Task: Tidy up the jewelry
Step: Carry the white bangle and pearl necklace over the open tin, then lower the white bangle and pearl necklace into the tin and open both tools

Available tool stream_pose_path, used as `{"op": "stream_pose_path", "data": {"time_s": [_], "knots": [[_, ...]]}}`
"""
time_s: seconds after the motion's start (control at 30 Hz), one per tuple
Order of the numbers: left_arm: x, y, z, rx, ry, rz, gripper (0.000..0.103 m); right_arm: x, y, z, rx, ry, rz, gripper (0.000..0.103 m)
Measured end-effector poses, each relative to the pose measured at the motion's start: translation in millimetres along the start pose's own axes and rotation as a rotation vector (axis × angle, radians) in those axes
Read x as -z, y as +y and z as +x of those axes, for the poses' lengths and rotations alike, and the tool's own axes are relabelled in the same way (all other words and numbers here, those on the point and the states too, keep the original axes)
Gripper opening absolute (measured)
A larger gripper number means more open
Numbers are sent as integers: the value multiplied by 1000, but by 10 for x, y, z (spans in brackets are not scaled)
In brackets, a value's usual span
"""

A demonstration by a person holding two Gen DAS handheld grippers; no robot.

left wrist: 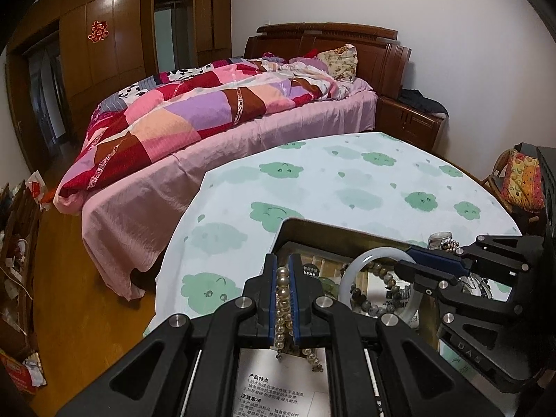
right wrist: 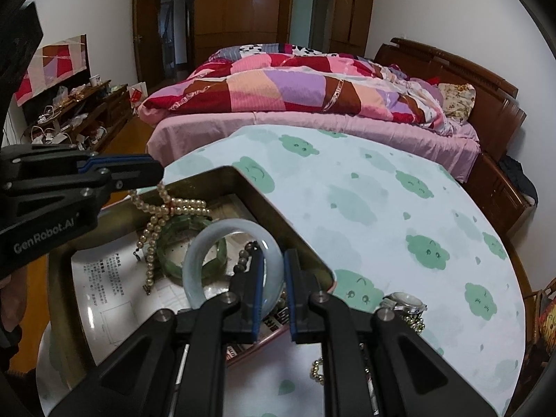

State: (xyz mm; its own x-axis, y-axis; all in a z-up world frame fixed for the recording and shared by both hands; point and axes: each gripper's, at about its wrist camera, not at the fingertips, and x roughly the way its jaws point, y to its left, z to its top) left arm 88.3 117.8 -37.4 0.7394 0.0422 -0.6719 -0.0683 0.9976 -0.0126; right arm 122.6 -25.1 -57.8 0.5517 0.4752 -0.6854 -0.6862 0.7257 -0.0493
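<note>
With your left tongs [left wrist: 285, 299] pinching the pearl strand [left wrist: 283, 309] and right tongs [right wrist: 271, 295] clamped on the pale bangle [right wrist: 208, 239], lower both gently into the box [right wrist: 257, 187] at lower left.

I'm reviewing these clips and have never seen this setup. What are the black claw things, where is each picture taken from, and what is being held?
There is no robot: a person carries two handheld two-finger grippers, each with a fisheye camera looking along its fingers. One picture comes from the left gripper, the other from the right gripper; each also shows the other gripper from the side.

The left gripper is shut on a pearl strand, which dangles into a shallow metal tray. The right gripper is closed on a pale jade bangle over the tray. In the tray lie a green bangle, a dark bead bracelet and printed paper. A wristwatch lies outside it on the cloud-print tablecloth. A bed stands behind.
</note>
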Motion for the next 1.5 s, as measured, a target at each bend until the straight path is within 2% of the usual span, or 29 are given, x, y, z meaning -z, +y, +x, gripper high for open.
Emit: {"op": "stream_pose_path", "data": {"time_s": [1.5], "knots": [[144, -24, 189, -30, 78, 22, 7, 92, -19, 140, -10, 35, 29, 15]]}}
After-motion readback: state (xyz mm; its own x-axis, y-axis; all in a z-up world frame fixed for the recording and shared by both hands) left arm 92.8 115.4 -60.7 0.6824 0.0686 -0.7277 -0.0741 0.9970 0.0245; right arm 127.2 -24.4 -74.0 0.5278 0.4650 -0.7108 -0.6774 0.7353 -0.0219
